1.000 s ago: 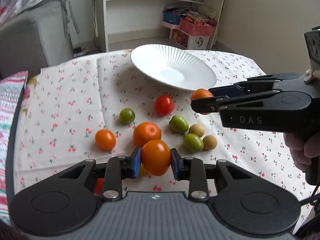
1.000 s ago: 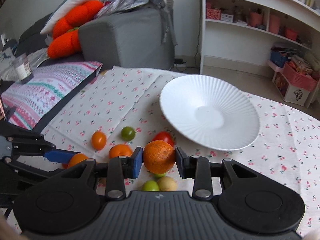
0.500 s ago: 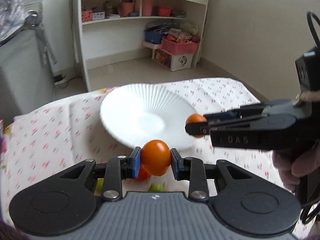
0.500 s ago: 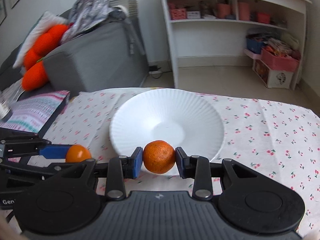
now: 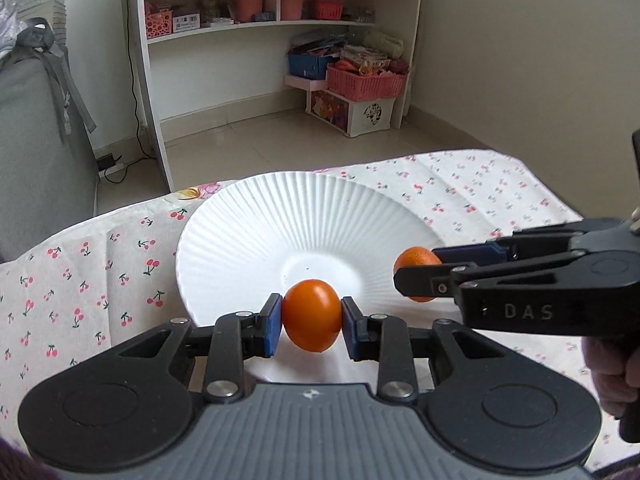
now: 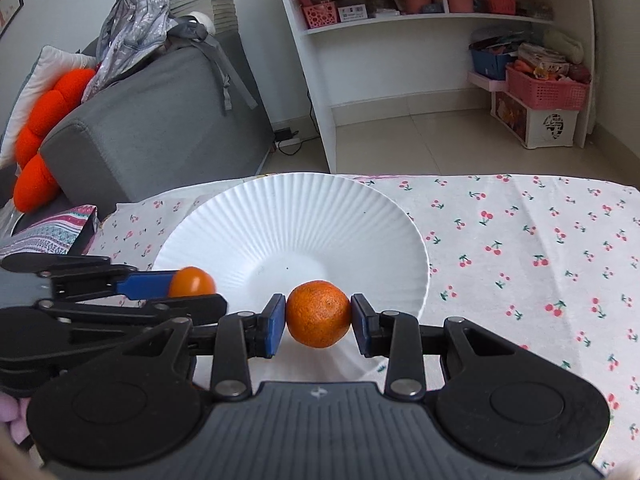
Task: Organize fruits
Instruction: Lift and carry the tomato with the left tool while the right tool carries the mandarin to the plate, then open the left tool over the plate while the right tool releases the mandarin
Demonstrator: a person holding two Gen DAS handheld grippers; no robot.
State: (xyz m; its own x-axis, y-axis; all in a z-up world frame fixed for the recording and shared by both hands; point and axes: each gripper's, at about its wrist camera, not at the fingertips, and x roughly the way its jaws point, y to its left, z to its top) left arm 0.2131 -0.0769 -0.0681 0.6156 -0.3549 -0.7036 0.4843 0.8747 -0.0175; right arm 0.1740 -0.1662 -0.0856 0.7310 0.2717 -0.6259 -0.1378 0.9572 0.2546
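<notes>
Both grippers now sit over the near half of the white plate (image 5: 256, 220), where a second ago they were back among the loose fruit on the cherry-print tablecloth (image 6: 520, 240). That pile of tomatoes and small green fruits has dropped out of both views; only cloth, plate and the two carried pieces remain in sight. The left gripper (image 5: 311, 322) is pinching a smooth orange tomato (image 5: 311, 315) between its blue pads, held in front of the plate's near slope, just short of the centre well. The right gripper (image 6: 319, 322) is clamped on a dimpled mandarin (image 6: 319, 314), also held over the near slope. From the left wrist view the right gripper comes in from the right with the mandarin just inside the rim; from the right wrist view the left gripper comes in from the left with the tomato near the rim. The fruits are near each other but apart. The plate itself holds nothing yet. Judgement: transport is done, release is the step in hand. Both fruits are round and the ribbed plate slopes inward, so they will likely roll toward the middle and may knock together if let go from any height.
</notes>
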